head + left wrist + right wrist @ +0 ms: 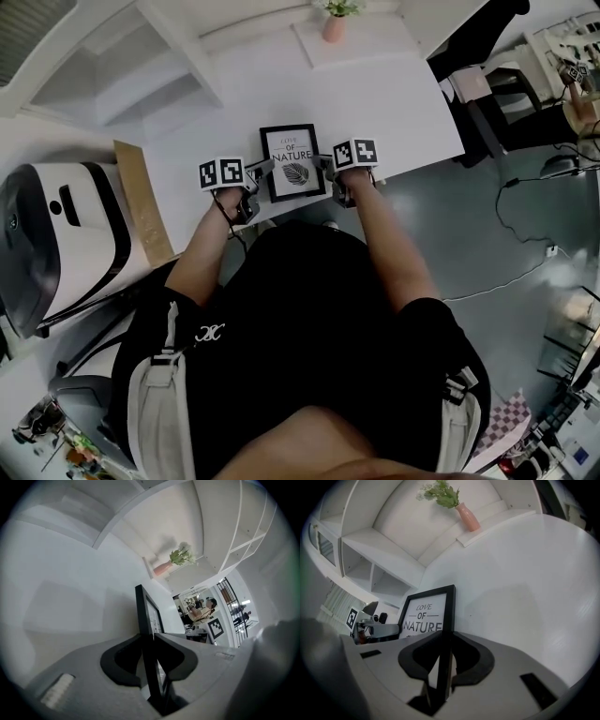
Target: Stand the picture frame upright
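The picture frame point(293, 162), black-edged around a "LOVE OF NATURE" print with a leaf, is sitting just above the middle of the head view. It is over the white counter point(403, 112) with its printed face showing to the camera overhead. In the left gripper view one side edge is running up the middle of the picture between the jaws. In the right gripper view the opposite edge is doing the same, with the print spreading to the left of the picture. The left gripper point(261, 171) is pinching the frame's left-hand edge, its jaws pressing on the moulding from front and back. The right gripper point(328, 167) is clamping the right-hand edge in the same way. I cannot tell how steeply the frame is leaning, or whether its lower edge is touching the counter.

Judging from this, the grasping step is finishing and the raising is in hand, since both sides are being held and the frame is looking tilted rather than fully upright. The next move is calling for both hands to swing the top edge up evenly, keeping the bottom edge down as the pivot. A rear stand, which no view is showing, then needs to be taking the weight before either pair of jaws lets go. Toward the top of the head view a pink vase point(334, 26) with green sprigs is standing on a low white ledge, well apart from the frame.
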The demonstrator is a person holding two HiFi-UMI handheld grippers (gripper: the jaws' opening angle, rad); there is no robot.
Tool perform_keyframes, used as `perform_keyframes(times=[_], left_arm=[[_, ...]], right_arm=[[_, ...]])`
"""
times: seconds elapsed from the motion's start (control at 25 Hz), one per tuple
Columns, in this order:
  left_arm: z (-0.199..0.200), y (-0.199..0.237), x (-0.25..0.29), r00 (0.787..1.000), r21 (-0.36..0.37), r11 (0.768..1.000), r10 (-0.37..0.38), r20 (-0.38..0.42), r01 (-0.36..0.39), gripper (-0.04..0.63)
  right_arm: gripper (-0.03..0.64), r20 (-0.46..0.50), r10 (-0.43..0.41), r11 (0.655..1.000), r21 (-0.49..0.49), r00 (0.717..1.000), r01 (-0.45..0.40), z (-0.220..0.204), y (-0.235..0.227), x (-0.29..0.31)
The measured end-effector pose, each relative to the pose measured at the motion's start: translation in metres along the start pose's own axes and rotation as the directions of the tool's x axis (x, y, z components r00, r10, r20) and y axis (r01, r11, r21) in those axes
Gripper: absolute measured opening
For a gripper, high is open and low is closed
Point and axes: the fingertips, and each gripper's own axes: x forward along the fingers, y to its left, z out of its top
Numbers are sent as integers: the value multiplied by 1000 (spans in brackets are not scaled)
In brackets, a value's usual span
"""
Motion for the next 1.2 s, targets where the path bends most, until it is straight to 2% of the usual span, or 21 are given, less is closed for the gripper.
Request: perform_keyframes(times=[0.24,0.36,0.56,0.72,0.84,0.92,1.08,1.12,1.2], left_arm=[[8,-7,-1,999,22,1000,-1,45,0,91],[11,-18,-2,999,62,998,-5,52,2,87],[35,-55,-14,993,230,973,-35,113,8,84],[59,-79,-30,976,375,926,-46,211,-38,84],[75,-102,-46,957,469,881,-76,279,-67,84],[86,-119,-60,936,521,847,-97,339,-101,84],[108,-158,-93,867,616,760,-151,476,-206,84],[112,-166,-101,849,632,739,-163,503,-233,84],[119,-178,-114,817,652,703,-178,549,-285,84]], right_arm=[[74,15,17,1000,24,1000,-18,3,-2,0],[71,51,0,1000,22,999,-1,4,-2,-7],[71,176,-6,998,-66,984,18,35,15,-39],[70,311,-21,986,-152,950,72,65,37,-69],[69,440,-30,952,-262,897,161,89,61,-97],[69,542,-21,909,-340,840,242,103,82,-120],[69,724,33,811,-422,689,404,125,129,-171],[69,748,48,799,-426,662,424,129,138,-179],[69,776,75,791,-429,626,437,133,152,-190]])
